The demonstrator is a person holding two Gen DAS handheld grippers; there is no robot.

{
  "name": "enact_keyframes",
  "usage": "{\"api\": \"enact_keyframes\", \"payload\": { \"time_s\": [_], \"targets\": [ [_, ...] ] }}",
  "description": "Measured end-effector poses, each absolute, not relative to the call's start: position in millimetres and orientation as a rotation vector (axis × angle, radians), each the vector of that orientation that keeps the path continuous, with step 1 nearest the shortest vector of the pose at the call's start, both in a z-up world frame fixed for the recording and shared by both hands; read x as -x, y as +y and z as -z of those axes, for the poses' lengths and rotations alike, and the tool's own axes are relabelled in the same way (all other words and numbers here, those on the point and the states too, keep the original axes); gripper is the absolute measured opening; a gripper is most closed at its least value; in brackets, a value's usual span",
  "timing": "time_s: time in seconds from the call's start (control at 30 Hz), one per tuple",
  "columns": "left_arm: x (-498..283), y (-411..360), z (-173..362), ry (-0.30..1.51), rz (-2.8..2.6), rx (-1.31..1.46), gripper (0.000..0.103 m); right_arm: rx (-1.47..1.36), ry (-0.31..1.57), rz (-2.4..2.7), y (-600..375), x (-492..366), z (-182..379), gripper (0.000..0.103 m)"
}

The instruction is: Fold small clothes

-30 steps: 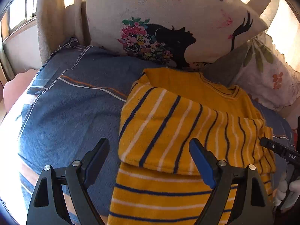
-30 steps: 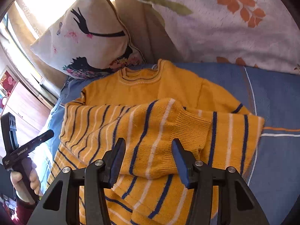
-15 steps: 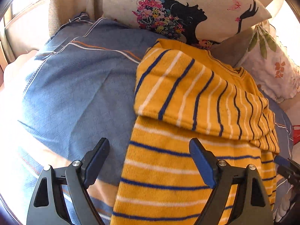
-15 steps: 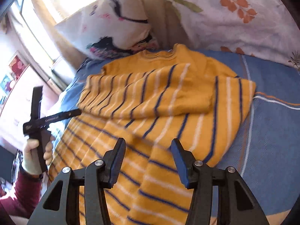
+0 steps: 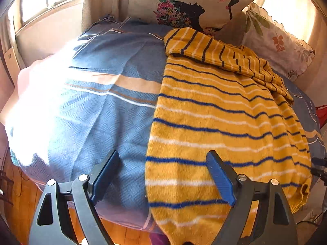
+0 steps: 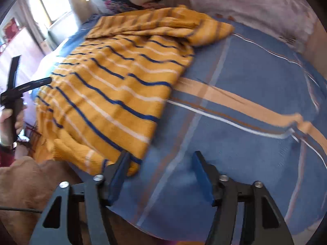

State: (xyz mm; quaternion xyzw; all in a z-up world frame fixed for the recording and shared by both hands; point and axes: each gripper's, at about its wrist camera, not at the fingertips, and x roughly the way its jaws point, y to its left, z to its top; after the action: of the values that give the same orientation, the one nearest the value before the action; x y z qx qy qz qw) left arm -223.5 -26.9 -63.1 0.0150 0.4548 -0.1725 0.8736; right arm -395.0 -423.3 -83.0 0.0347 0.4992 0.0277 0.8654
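Observation:
A yellow sweater with blue and white stripes lies on a blue bedspread, sleeves folded across its upper part, hem hanging over the near edge. My left gripper is open and empty, straddling the sweater's lower left edge. In the right wrist view the sweater lies left of centre. My right gripper is open and empty, its left finger at the sweater's lower right hem corner. The left gripper also shows in the right wrist view, at the far left.
A printed pillow and a floral pillow stand at the bed's head. A window is at the far left. The bedspread with a tan stripe lies right of the sweater. Wooden floor lies below the bed edge.
Both grippers pulled back from the folded sleeves toward the near edge of the bed and now sit at the sweater's hem. Both stayed open. The sweater has not moved.

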Motion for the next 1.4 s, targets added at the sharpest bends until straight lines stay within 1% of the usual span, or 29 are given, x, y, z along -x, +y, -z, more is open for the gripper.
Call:
{"api": "enact_keyframes", "payload": {
  "time_s": [0.17,0.27,0.37,0.53,0.7,0.77,0.83,0.87,0.9,0.93,1.0,1.03,1.1,1.17,1.23,1.27,1.3,1.33,1.37,1.4],
  "targets": [
    [240,-2,62,0.930,0.407,0.079,0.086,-0.275,0.947,-0.037,-460,429,72,0.074],
    [241,2,63,0.920,0.427,0.137,0.086,-0.392,0.897,-0.148,-447,428,72,0.075],
    [246,-1,64,0.913,0.452,0.154,0.090,-0.433,0.889,-0.183,-433,418,78,0.075],
    [260,-14,70,0.937,0.496,0.152,0.094,-0.403,0.809,-0.192,-409,415,70,0.075],
    [275,-28,82,0.992,0.557,0.179,0.094,-0.251,0.755,-0.221,-373,420,51,0.075],
    [279,-32,84,1.005,0.575,0.198,0.087,-0.206,0.753,-0.242,-361,416,53,0.075],
    [283,-35,82,1.003,0.567,0.179,0.061,-0.176,0.760,-0.261,-349,409,58,0.075],
    [284,-34,80,0.999,0.561,0.173,0.056,-0.154,0.765,-0.262,-342,404,61,0.075],
    [284,-32,78,0.997,0.557,0.178,0.044,-0.126,0.772,-0.266,-336,402,65,0.075],
    [285,-28,76,0.997,0.546,0.181,0.030,-0.089,0.791,-0.275,-329,400,70,0.072],
    [284,-17,75,1.002,0.544,0.207,0.021,0.017,0.848,-0.260,-318,402,80,0.065],
    [284,-12,76,1.003,0.546,0.227,0.020,0.099,0.859,-0.232,-314,407,85,0.064],
    [283,-3,79,1.011,0.547,0.261,0.020,0.249,0.875,-0.156,-313,422,90,0.064],
    [282,1,83,1.016,0.561,0.291,0.020,0.364,0.935,0.010,-326,430,101,0.064],
    [282,1,84,1.015,0.568,0.309,0.022,0.361,0.955,0.063,-341,437,105,0.064],
    [281,1,85,1.016,0.575,0.313,0.026,0.311,0.953,0.039,-348,441,102,0.064],
    [281,0,85,1.016,0.584,0.320,0.039,0.263,0.934,0.000,-351,445,96,0.064],
    [281,-1,85,1.013,0.591,0.329,0.055,0.234,0.900,-0.045,-350,449,89,0.066],
    [281,-1,85,1.008,0.599,0.336,0.063,0.241,0.859,-0.081,-343,453,81,0.067],
    [282,-3,85,1.005,0.608,0.339,0.074,0.280,0.821,-0.101,-334,454,75,0.070]
  ]
}}
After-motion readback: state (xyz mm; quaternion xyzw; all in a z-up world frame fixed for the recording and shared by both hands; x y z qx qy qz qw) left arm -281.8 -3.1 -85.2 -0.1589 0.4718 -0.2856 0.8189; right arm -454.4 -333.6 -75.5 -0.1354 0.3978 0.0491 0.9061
